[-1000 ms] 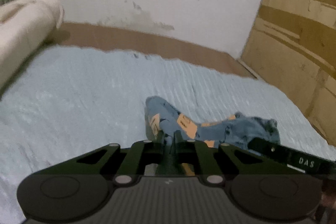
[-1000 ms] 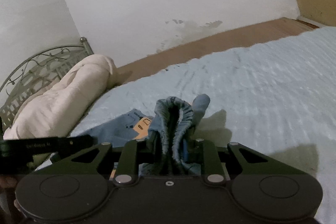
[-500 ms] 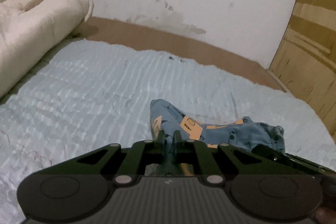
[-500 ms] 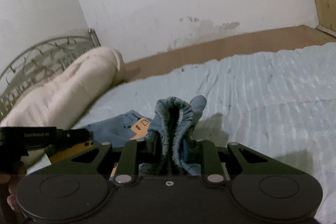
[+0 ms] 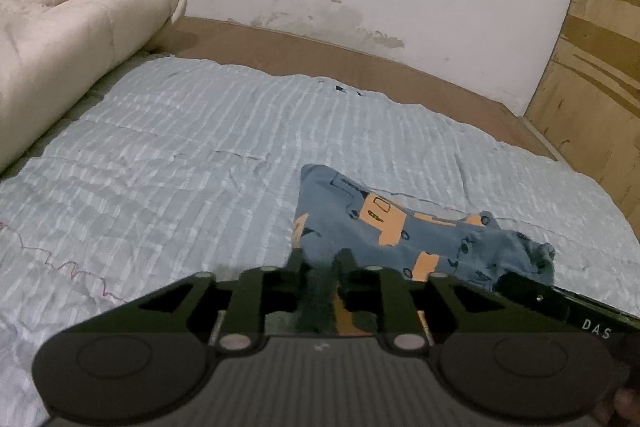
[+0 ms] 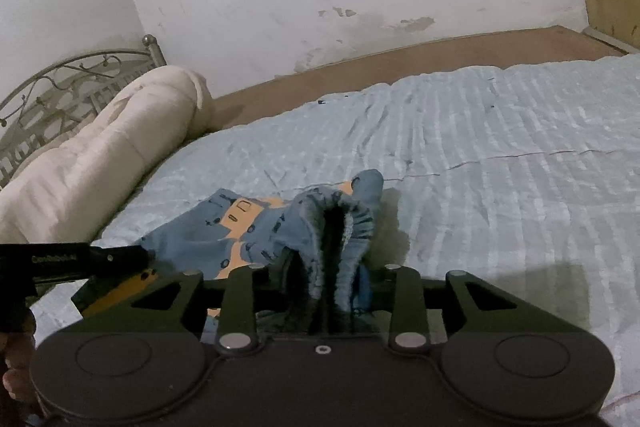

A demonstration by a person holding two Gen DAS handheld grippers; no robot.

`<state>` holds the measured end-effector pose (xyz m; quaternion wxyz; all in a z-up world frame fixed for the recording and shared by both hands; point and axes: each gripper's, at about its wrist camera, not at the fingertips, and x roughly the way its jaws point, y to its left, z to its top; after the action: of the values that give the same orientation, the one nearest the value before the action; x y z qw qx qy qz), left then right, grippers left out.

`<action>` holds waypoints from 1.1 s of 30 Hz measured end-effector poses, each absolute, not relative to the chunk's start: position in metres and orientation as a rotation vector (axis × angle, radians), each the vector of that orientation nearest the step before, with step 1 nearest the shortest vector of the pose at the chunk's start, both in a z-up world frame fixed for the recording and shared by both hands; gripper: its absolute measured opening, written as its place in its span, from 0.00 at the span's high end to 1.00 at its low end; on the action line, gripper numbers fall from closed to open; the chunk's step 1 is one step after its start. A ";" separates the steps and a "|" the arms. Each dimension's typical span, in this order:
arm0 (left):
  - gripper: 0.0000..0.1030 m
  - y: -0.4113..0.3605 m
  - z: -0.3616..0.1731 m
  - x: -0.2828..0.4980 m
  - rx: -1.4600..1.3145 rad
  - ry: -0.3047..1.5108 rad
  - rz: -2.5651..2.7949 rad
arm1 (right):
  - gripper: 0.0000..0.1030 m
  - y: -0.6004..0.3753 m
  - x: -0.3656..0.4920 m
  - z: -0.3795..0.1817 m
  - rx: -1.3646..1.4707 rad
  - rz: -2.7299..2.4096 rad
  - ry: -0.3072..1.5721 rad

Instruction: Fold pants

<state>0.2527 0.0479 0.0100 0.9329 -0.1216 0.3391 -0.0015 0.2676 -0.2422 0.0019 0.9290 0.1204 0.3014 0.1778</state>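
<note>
A: Where were the pants (image 5: 404, 231) relative to the left gripper (image 5: 320, 259)?

B: They lay on the light-blue bedspread (image 5: 180, 155), directly ahead of it and trailing off to its right. Their long axis ran across the bed, from the left gripper over to the right gripper (image 6: 326, 263).

A: What were the left jaws doing?

B: Opening, partway apart, with a dark fold of fabric between the 2 fingers; I couldn't tell whether the pads pressed on it.

A: And the right?

B: Its jaws were opening too, the bunched elastic waistband (image 6: 340, 215) standing upright between them.

A: Which hand was nearer?

B: Each sat at 1 end, both tilted down towards the bed. I judged this a release after laying the pants down.
</note>
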 end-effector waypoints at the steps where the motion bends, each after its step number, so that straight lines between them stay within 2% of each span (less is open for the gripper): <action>1: 0.64 0.047 0.011 0.252 -0.247 0.693 -0.001 | 0.59 -0.244 0.267 0.003 0.245 0.361 0.616; 2: 0.57 0.047 0.012 0.250 -0.244 0.691 0.000 | 0.51 -0.245 0.266 0.004 0.245 0.359 0.611; 4: 0.47 0.045 0.015 0.247 -0.238 0.684 0.003 | 0.29 -0.246 0.262 0.006 0.247 0.352 0.594; 6: 0.33 0.043 0.019 0.244 -0.233 0.677 0.007 | 0.19 -0.250 0.260 0.010 0.248 0.349 0.575; 10: 0.15 0.041 0.029 0.234 -0.219 0.645 0.014 | 0.04 -0.252 0.251 0.020 0.235 0.342 0.538; 15: 0.01 0.041 0.046 0.219 -0.209 0.598 0.018 | 0.01 -0.253 0.231 0.036 0.216 0.326 0.486; 25: 0.01 0.036 0.076 0.174 -0.159 0.487 0.032 | 0.01 -0.247 0.173 0.065 0.190 0.317 0.353; 33: 0.01 0.038 0.072 0.126 -0.174 0.468 0.053 | 0.01 -0.249 0.123 0.075 0.166 0.315 0.285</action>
<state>0.1262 0.0378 0.0720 0.9687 -0.0859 0.2316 0.0264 0.1232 -0.2490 0.0752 0.9741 0.0825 0.1412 0.1560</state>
